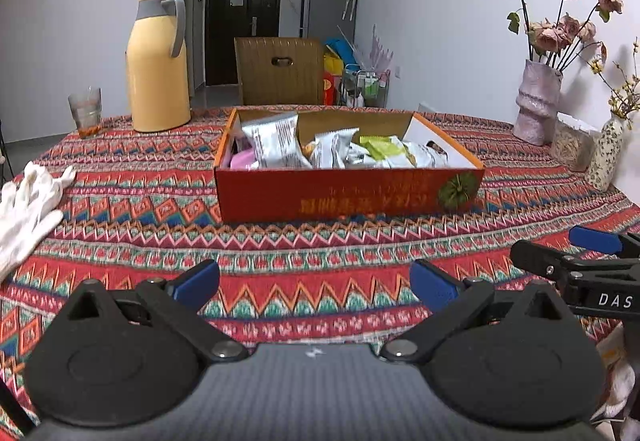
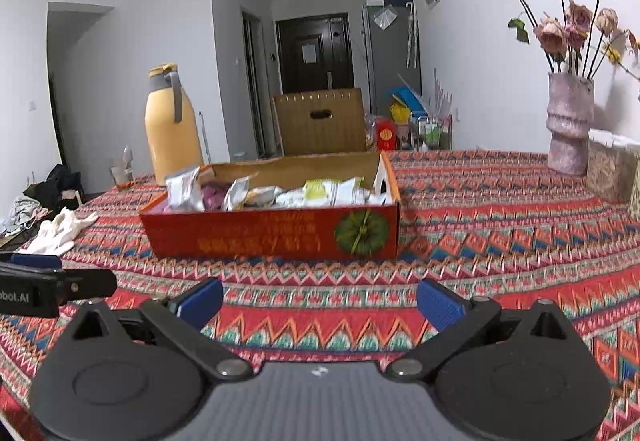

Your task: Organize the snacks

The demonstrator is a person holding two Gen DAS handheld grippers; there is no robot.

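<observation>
Patterned red tablecloth (image 1: 320, 241) fills the lower half of both views. Red cardboard box (image 1: 348, 193) sits mid-frame, stuffed with snack packets (image 1: 280, 145). Left gripper (image 1: 314, 283) and right gripper (image 2: 320, 303) both hover low over the cloth, blue fingers spread wide, holding nothing. Yellow thermos (image 1: 158, 65) upper left, white gloves (image 1: 28, 201) at the left edge, pink vase (image 1: 536, 105) right.

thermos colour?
Yellow thermos with a grey handle and collar; clearest in the left wrist view.
</observation>
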